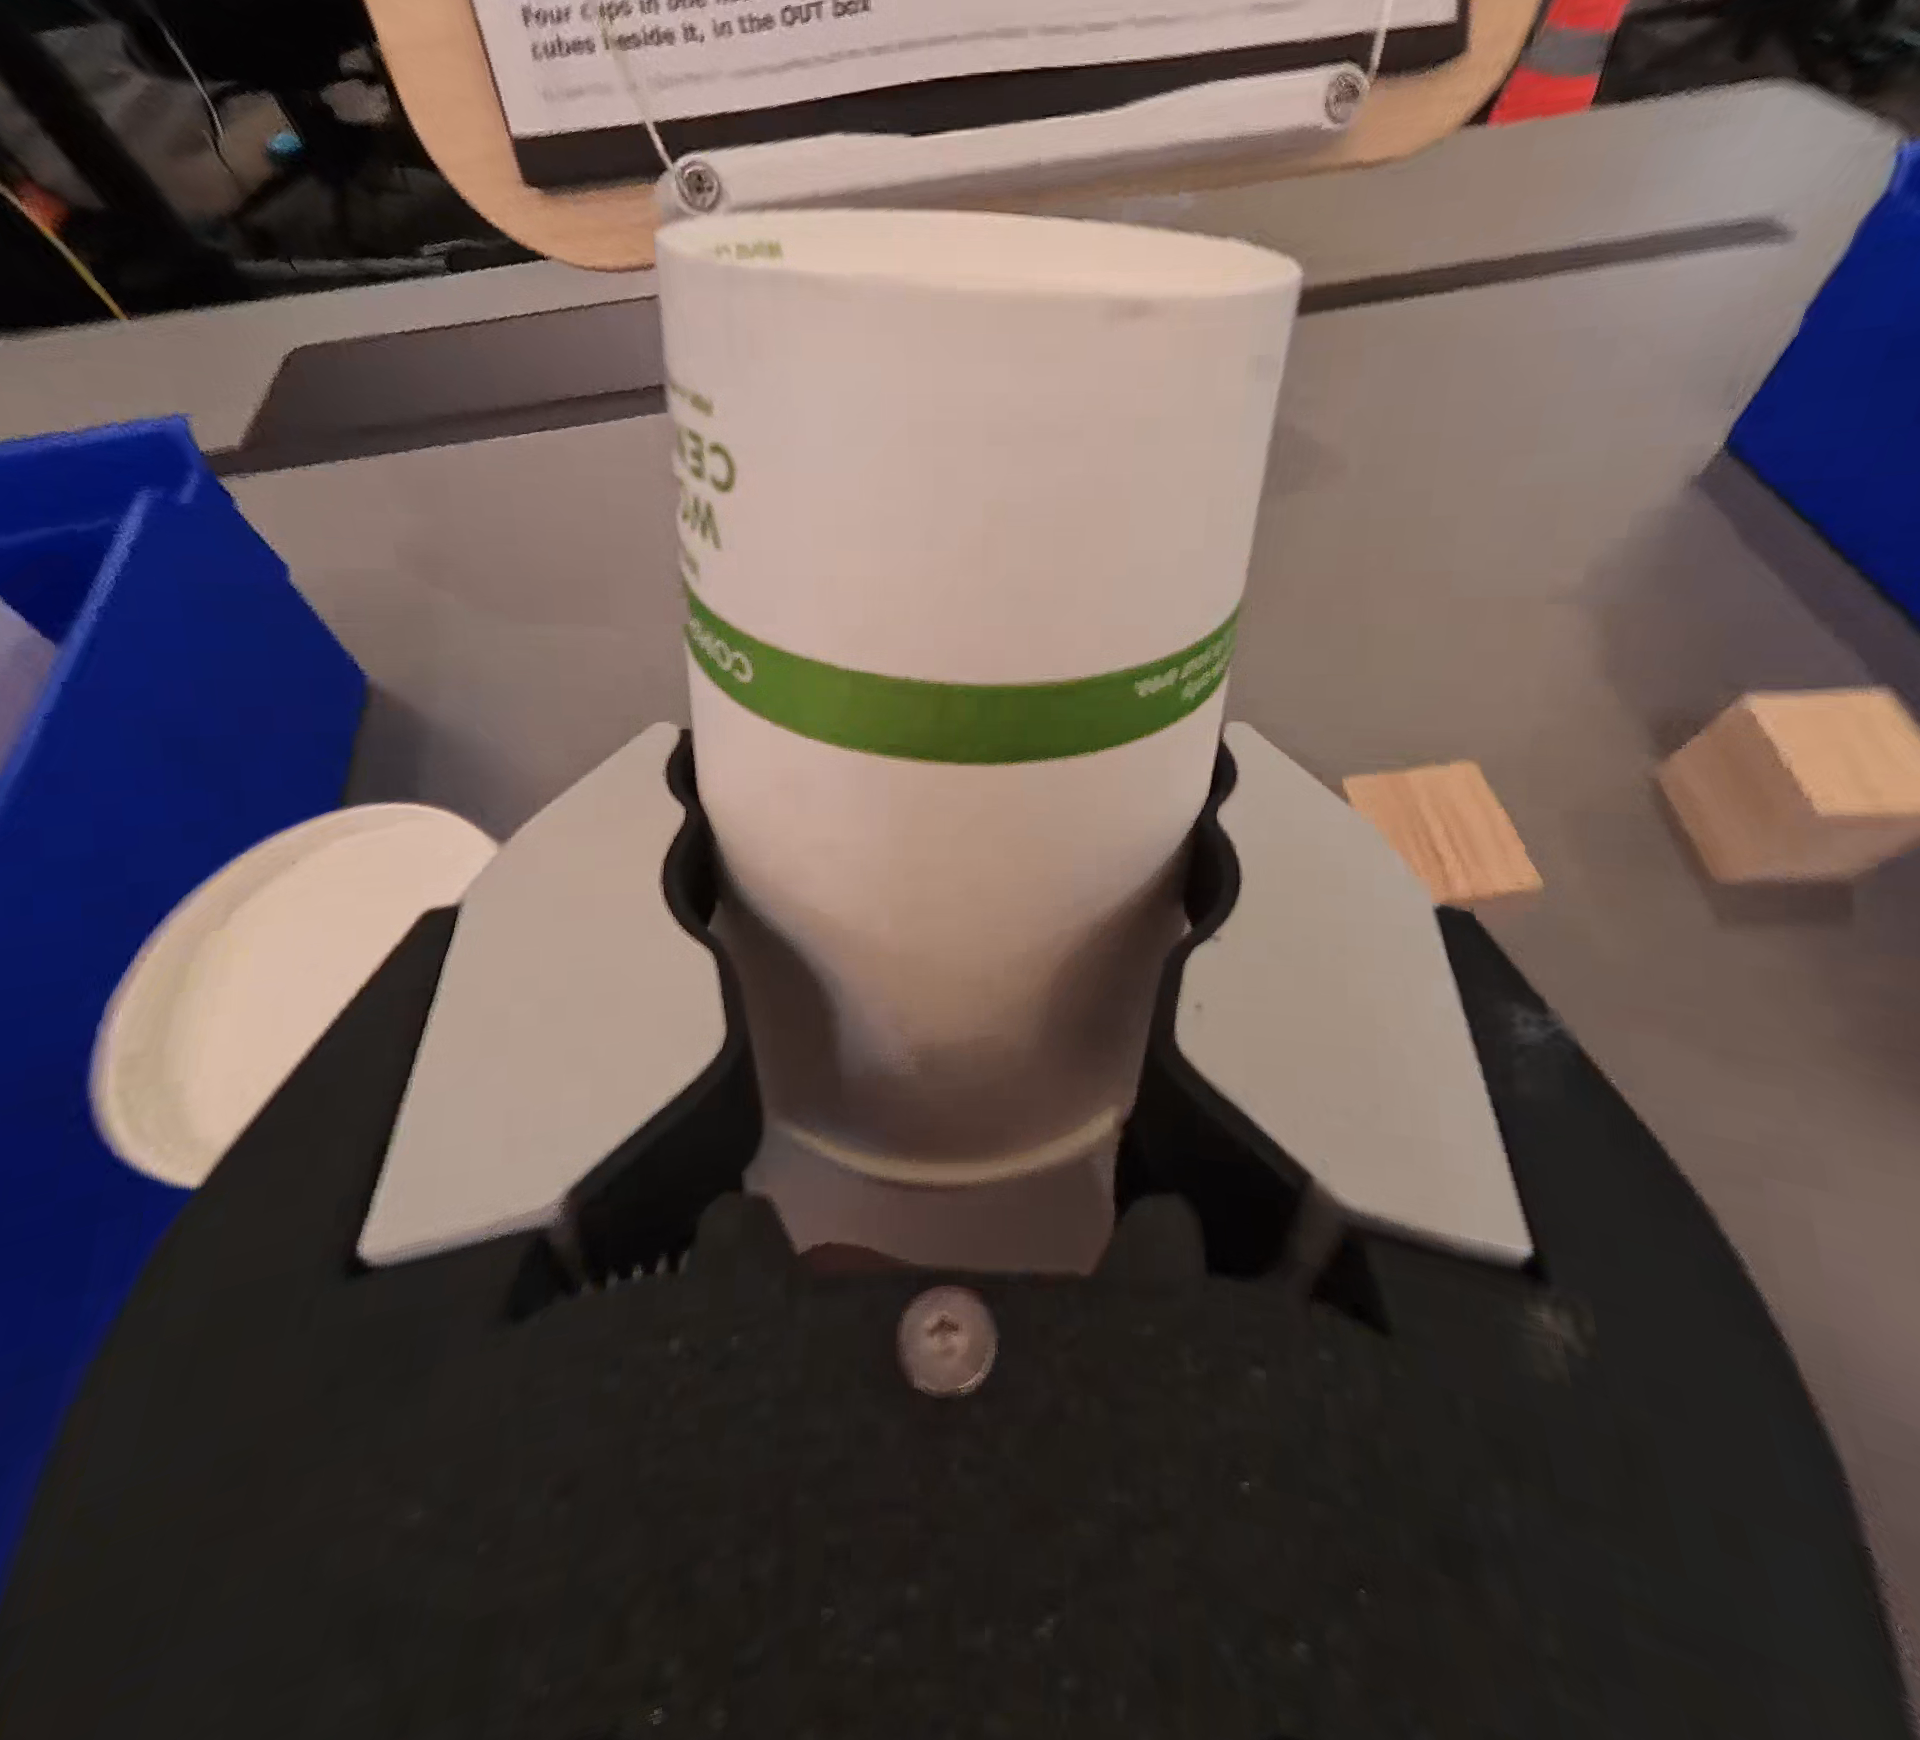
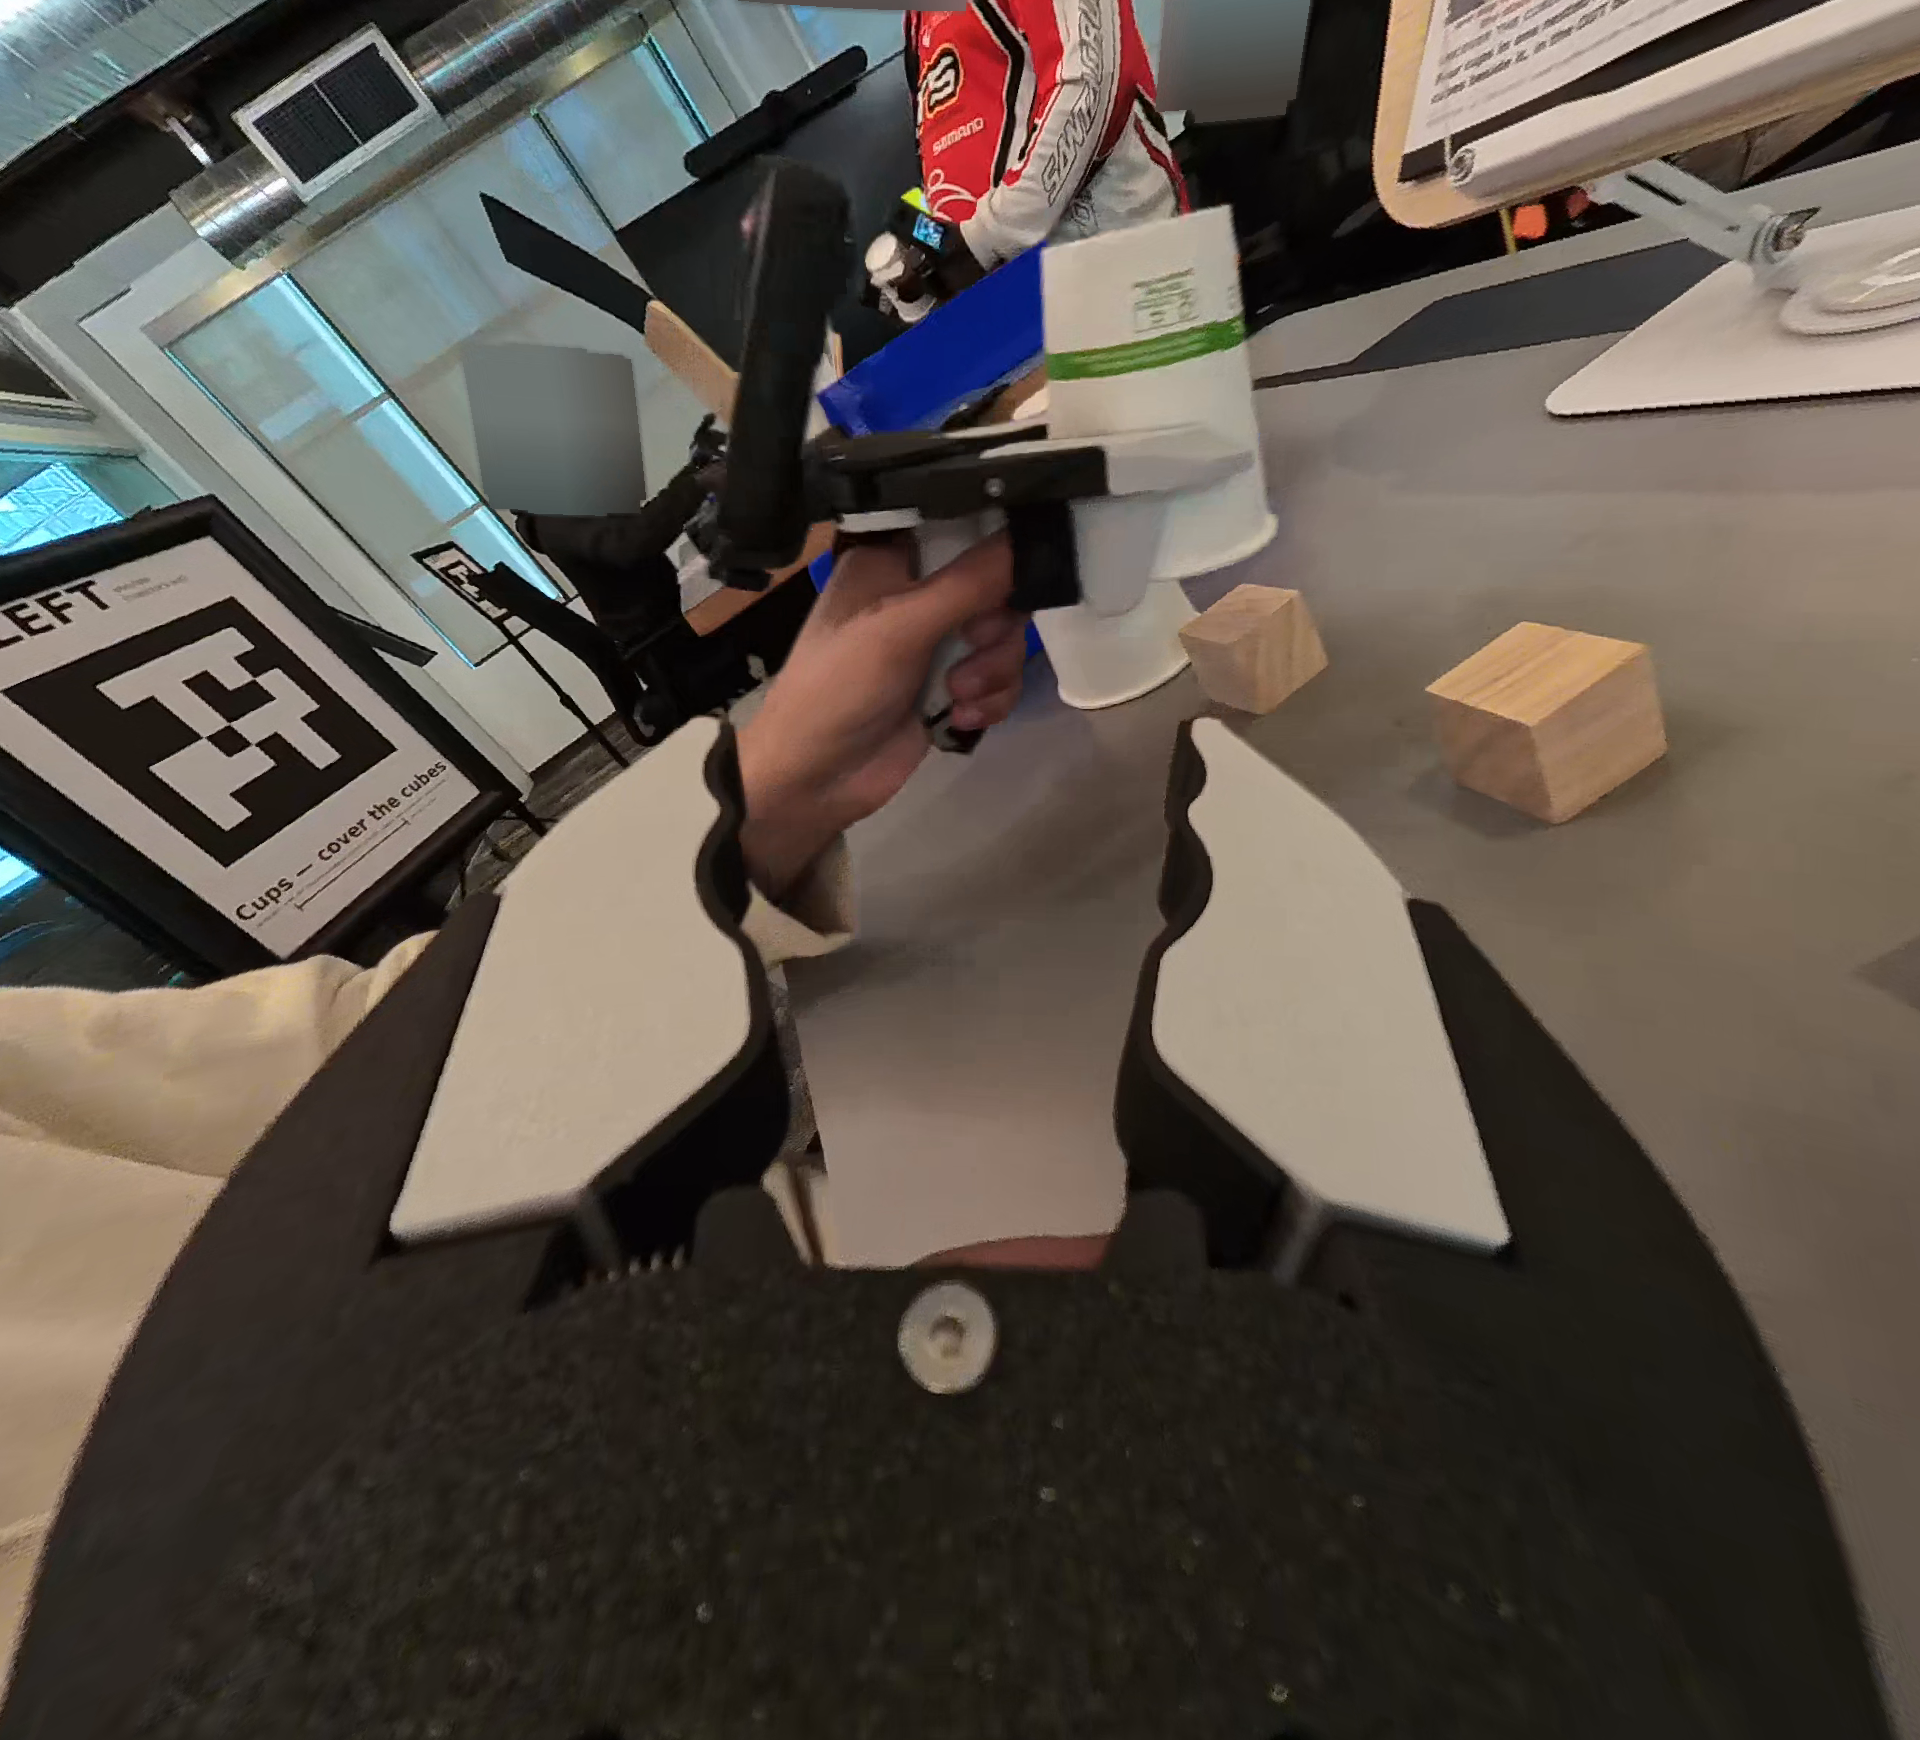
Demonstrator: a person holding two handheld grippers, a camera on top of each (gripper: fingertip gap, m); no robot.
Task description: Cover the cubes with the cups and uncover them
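Cup [image 1: 966,651] fills centre of the left wrist view, upside down, base away from the camera, rim near the palm of the left gripper [image 1: 951,817], whose jaws are closed onto its lower wall from 9 and 3 o'clock. Holding it mouth-down makes sense: ready to drop straight over a block. Second cup [image 1: 281,984] at 8 o'clock, also inverted, only its base showing, so whether it hides a block I can't tell. Two wooden cubes at 3 o'clock on the grey table [image 1: 1455,547]: near cube [image 1: 1444,828] partly cut off by the gripper finger, far cube [image 1: 1797,781] clear. Blue bins at 9 o'clock [image 1: 156,703] and 2 o'clock [image 1: 1849,402], both cropped, contents not readable. Frame is motion-blurred. Right wrist view: right gripper [image 2: 956,817] has jaws spread wide, nothing between them, probably just standing by. At 12 o'clock the left gripper [image 2: 1174,454] is seen side-on, gripped by a hand [image 2: 883,682], carrying the cup [image 2: 1153,381] above the table with the second cup [image 2: 1122,651] below it. Cubes sit at 1 o'clock [image 2: 1252,646] and 2 o'clock [image 2: 1548,719], both uncovered, well apart from the right gripper. Sign stand [image 2: 1714,319] cut off at 2 o'clock; the blue bin [image 2: 935,360] is mostly hidden behind the left gripper.
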